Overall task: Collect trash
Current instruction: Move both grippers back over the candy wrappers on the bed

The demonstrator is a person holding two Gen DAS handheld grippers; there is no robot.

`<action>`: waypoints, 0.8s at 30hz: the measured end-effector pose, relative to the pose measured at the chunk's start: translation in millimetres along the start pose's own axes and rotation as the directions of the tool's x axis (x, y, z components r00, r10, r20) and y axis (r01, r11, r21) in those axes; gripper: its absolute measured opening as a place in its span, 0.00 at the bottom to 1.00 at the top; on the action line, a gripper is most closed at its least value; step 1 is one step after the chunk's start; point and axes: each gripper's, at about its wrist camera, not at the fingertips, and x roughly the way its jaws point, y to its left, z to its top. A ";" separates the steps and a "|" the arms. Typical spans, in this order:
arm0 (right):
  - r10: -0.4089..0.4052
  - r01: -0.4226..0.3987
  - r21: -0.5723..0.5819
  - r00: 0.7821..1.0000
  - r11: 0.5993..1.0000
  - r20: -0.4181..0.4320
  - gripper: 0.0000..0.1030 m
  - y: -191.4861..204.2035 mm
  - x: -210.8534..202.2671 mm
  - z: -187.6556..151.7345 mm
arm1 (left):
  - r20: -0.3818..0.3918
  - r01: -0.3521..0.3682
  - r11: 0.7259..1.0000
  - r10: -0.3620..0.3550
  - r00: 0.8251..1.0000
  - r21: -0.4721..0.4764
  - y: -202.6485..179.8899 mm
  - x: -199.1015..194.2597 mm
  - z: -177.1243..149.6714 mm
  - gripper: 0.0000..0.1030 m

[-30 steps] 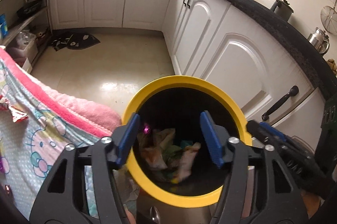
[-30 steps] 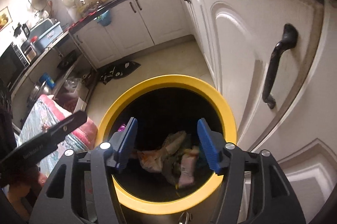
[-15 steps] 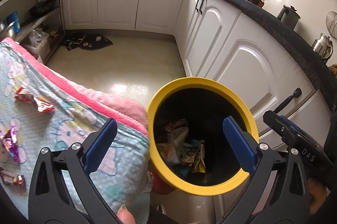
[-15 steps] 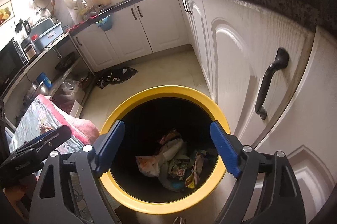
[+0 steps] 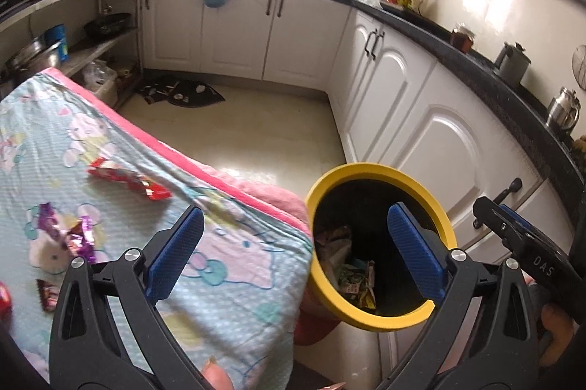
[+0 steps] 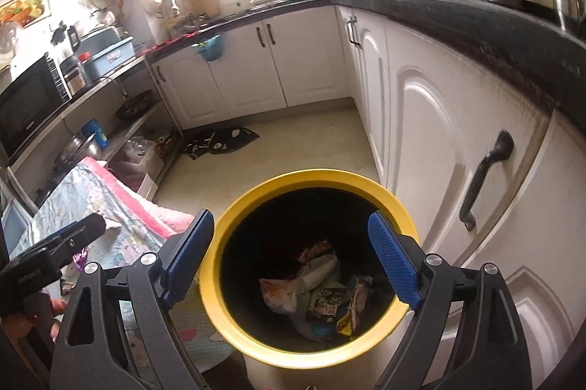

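Note:
A yellow-rimmed bin (image 5: 370, 170) (image 6: 384, 195) stands on the floor beside the cloth-covered table, with several crumpled wrappers (image 6: 311, 287) inside. My left gripper (image 5: 293, 250) is open and empty above the table's right edge and the bin. My right gripper (image 6: 291, 256) is open and empty directly over the bin mouth. On the patterned cloth (image 5: 227, 280) lie a red wrapper (image 5: 128, 179), a purple wrapper (image 5: 69, 236) and a small dark wrapper (image 5: 47, 294).
White cabinets (image 5: 421, 118) run along the right, with a black handle (image 6: 483, 173) close to the bin. A dark mat (image 5: 183, 93) lies on the tiled floor. Open shelves (image 6: 91, 118) with pots stand at the left.
Both grippers opened wide and rose away from the bin. The left gripper swung left, bringing the table and its wrappers into view.

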 end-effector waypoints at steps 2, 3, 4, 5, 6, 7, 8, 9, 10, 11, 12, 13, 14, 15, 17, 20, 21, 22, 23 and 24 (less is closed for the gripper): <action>0.011 -0.011 -0.012 1.000 1.000 0.005 0.81 5.0 -3.4 0.8 | 0.016 -0.014 1.000 0.014 1.000 -0.011 7.9 -8.0 1.2 0.90; 0.017 -0.017 -0.020 1.000 1.000 0.008 0.81 8.4 -5.2 1.2 | 0.021 -0.016 1.000 0.016 1.000 -0.015 9.8 -10.7 1.7 0.90; 0.023 -0.022 -0.028 1.000 0.999 0.012 0.81 12.2 -7.4 1.6 | 0.028 -0.018 1.000 0.019 0.999 -0.022 13.6 -14.9 1.6 0.90; 0.028 -0.028 -0.035 0.999 0.999 0.015 0.81 15.5 -9.1 1.3 | 0.034 -0.021 0.999 0.022 0.999 -0.029 17.4 -19.0 1.3 0.90; 0.033 -0.032 -0.043 0.999 0.999 0.016 0.81 19.2 -10.3 1.4 | 0.040 -0.024 0.999 0.025 0.999 -0.034 20.2 -22.2 1.0 0.90; 0.041 -0.040 -0.053 0.999 0.998 0.020 0.81 23.6 -12.3 1.4 | 0.045 -0.028 0.999 0.030 0.999 -0.040 24.0 -26.2 0.8 0.90; 0.046 -0.045 -0.060 0.999 0.997 0.023 0.81 27.4 -13.3 1.7 | 0.050 -0.030 0.999 0.032 0.998 -0.044 26.3 -29.2 -0.1 0.90; 0.052 -0.051 -0.069 0.998 0.996 0.025 0.81 31.4 -14.8 1.6 | 0.058 -0.033 0.998 0.036 0.998 -0.051 30.0 -33.5 -0.5 0.90; 0.060 -0.058 -0.078 0.998 0.995 0.026 0.81 36.0 -16.3 1.3 | 0.065 -0.038 0.998 0.042 0.997 -0.058 33.9 -38.1 -1.4 0.90; 0.066 -0.064 -0.084 0.997 0.994 0.027 0.81 39.4 -17.4 1.1 | 0.069 -0.040 0.997 0.044 0.997 -0.061 35.9 -40.6 -1.8 0.90; 0.074 -0.071 -0.093 0.997 0.993 0.028 0.81 44.1 -19.1 0.5 | 0.076 -0.045 0.997 0.050 0.996 -0.066 39.4 -44.8 -2.2 0.90; 0.081 -0.078 -0.103 0.996 0.992 0.028 0.81 48.7 -20.6 0.1 | 0.082 -0.051 0.996 0.057 0.995 -0.071 42.8 -48.6 -2.6 0.90; 0.089 -0.086 -0.111 0.996 0.990 0.027 0.81 52.1 -21.5 -0.5 | 0.087 -0.056 0.996 0.062 0.994 -0.076 46.6 -52.4 -3.2 0.90; 0.098 -0.094 -0.121 0.995 0.988 0.027 0.81 56.6 -22.7 -1.0 | 0.091 -0.060 0.995 0.067 0.994 -0.079 49.7 -55.4 -3.9 0.90; 0.111 -0.106 -0.138 0.993 0.985 0.028 0.81 64.8 -24.3 -1.8 | 0.098 -0.071 0.994 0.079 0.992 -0.086 56.4 -61.6 -5.4 0.90; 0.130 -0.124 -0.165 0.991 0.978 0.025 0.81 79.8 -26.3 -4.4 | 0.109 -0.088 0.991 0.099 0.989 -0.103 68.4 -71.9 -7.2 0.90; 0.137 -0.131 -0.174 0.990 0.976 0.023 0.81 84.1 -27.2 -5.4 | 0.112 -0.094 0.990 0.105 0.988 -0.106 71.1 -74.4 -7.9 0.90; 0.144 -0.138 -0.182 0.989 0.974 0.021 0.81 88.2 -28.0 -6.6 | 0.115 -0.099 0.989 0.112 0.987 -0.111 74.6 -77.4 -8.7 0.90; 0.150 -0.144 -0.189 0.989 0.971 0.018 0.81 92.5 -28.5 -7.6 | 0.118 -0.103 0.988 0.116 0.986 -0.115 77.9 -80.2 -9.4 0.90; 0.156 -0.150 -0.195 0.988 0.969 0.016 0.81 96.2 -29.5 -9.4 | 0.122 -0.111 0.986 0.126 0.985 -0.122 82.4 -84.0 -10.4 0.90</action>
